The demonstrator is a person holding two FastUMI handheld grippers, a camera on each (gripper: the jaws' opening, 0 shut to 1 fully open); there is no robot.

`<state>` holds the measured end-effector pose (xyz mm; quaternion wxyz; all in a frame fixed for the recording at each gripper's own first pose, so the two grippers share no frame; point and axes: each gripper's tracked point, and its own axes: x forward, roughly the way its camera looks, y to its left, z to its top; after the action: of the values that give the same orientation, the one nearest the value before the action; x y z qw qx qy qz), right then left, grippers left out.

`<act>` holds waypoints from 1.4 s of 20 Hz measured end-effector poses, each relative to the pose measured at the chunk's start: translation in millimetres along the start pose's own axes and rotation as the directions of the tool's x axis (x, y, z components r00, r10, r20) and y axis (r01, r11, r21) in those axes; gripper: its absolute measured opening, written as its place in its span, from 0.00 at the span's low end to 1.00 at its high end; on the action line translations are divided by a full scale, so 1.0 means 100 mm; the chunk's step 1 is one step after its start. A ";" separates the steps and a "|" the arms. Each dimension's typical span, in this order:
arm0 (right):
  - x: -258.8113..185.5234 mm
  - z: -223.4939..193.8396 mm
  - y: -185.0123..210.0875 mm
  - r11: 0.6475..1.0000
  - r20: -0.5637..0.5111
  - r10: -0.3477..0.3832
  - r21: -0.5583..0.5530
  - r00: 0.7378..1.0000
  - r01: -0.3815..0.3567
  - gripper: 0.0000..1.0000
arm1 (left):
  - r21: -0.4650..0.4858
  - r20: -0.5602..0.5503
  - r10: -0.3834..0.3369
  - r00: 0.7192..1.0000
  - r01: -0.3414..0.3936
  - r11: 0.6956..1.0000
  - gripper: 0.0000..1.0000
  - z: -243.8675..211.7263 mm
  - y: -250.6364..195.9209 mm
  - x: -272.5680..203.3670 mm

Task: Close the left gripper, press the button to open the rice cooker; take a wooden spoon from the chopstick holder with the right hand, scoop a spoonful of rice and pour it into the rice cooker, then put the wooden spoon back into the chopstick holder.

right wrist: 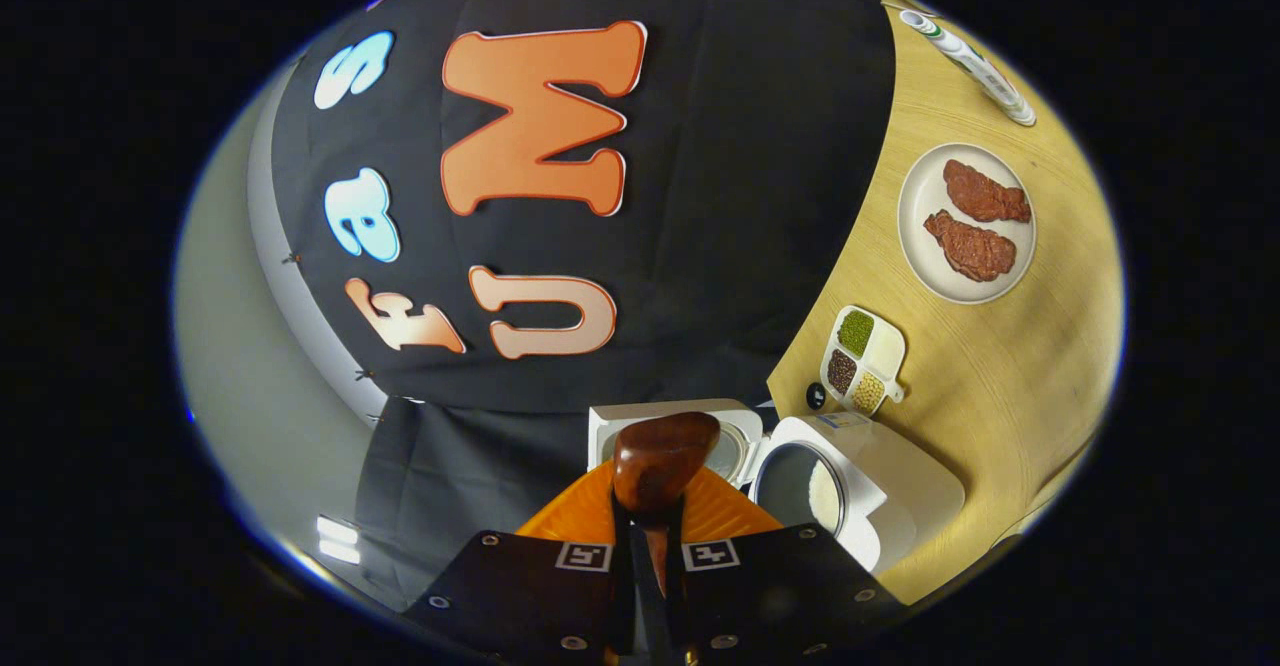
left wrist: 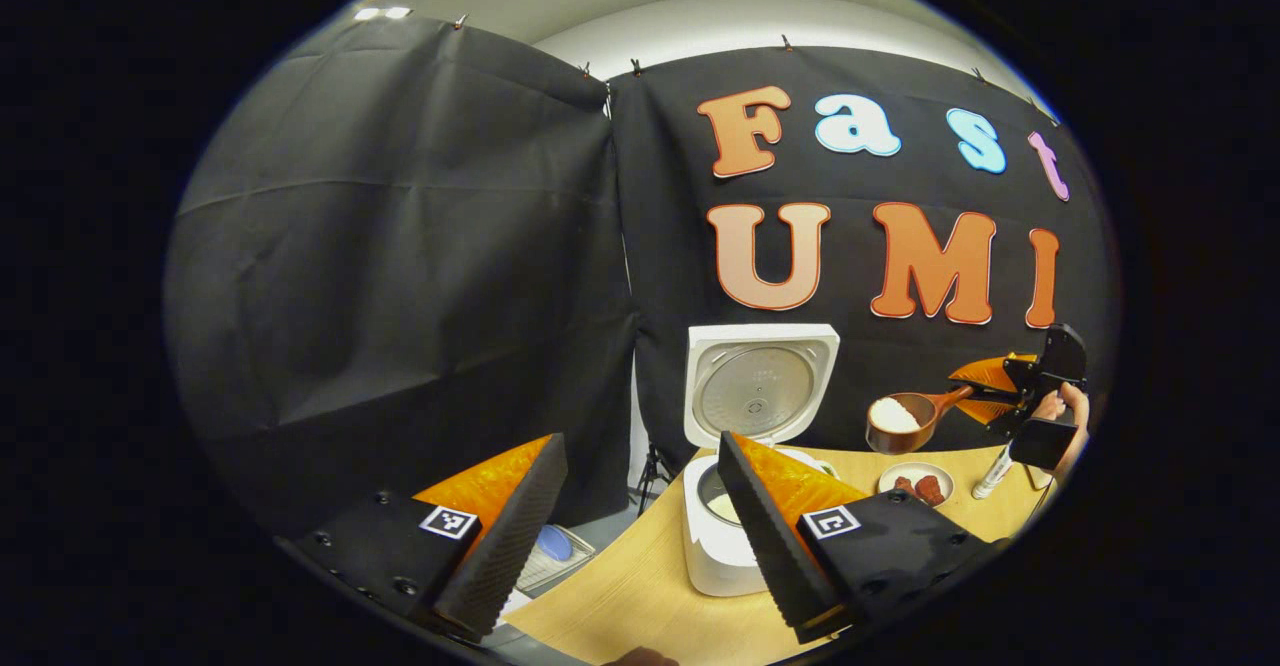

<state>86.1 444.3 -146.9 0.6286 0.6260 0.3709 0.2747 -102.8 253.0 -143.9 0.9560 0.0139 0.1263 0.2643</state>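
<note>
The white rice cooker (left wrist: 735, 546) stands on the wooden table (left wrist: 640, 586) with its lid (left wrist: 762, 381) raised; some rice lies in the inner pot (right wrist: 812, 491). My left gripper (left wrist: 640, 441) hovers open in front of the cooker, holding nothing. Right of the lid and above the table hangs the wooden spoon (left wrist: 905, 421), heaped with white rice. My right gripper (left wrist: 1000, 391) is shut on its handle, held by a hand. In the right gripper view the scene is rolled sideways; the spoon bowl (right wrist: 665, 461) sticks out past my right gripper (right wrist: 648, 521), beside the cooker (right wrist: 900, 491).
A plate (right wrist: 925, 181) with two brown meat pieces lies on the table past the cooker. A small divided dish (right wrist: 862, 358) of beans sits close to the cooker. A white tube (right wrist: 965, 66) lies farther off. Off the table's left edge, low down, is a tray (left wrist: 555, 551).
</note>
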 end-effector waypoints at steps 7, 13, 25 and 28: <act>0.72 -0.30 0.03 0.968 0.008 -0.094 -0.233 0.996 0.093 0.11 | -0.038 -0.051 0.049 0.997 -0.051 0.998 1.00 -0.20 0.36 0.14; 1.14 -0.46 -0.05 0.855 0.080 -0.189 -0.477 0.979 0.204 0.11 | -0.049 -0.081 0.081 0.993 -0.085 0.995 1.00 -0.34 0.62 0.24; 1.30 -0.55 0.06 0.615 0.145 -0.185 -0.755 0.972 0.230 0.11 | -0.047 -0.100 0.069 0.993 -0.074 0.996 1.00 -0.41 0.63 0.36; 1.30 -0.58 0.08 0.558 0.144 -0.173 -0.801 0.974 0.218 0.11 | -0.045 -0.099 0.064 0.993 -0.069 0.997 1.00 -0.40 0.60 0.36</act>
<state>114.6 584.2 -151.7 0.8800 0.2308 0.2558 0.3269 -112.7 321.6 -185.2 0.9394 -0.0180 0.1660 0.2994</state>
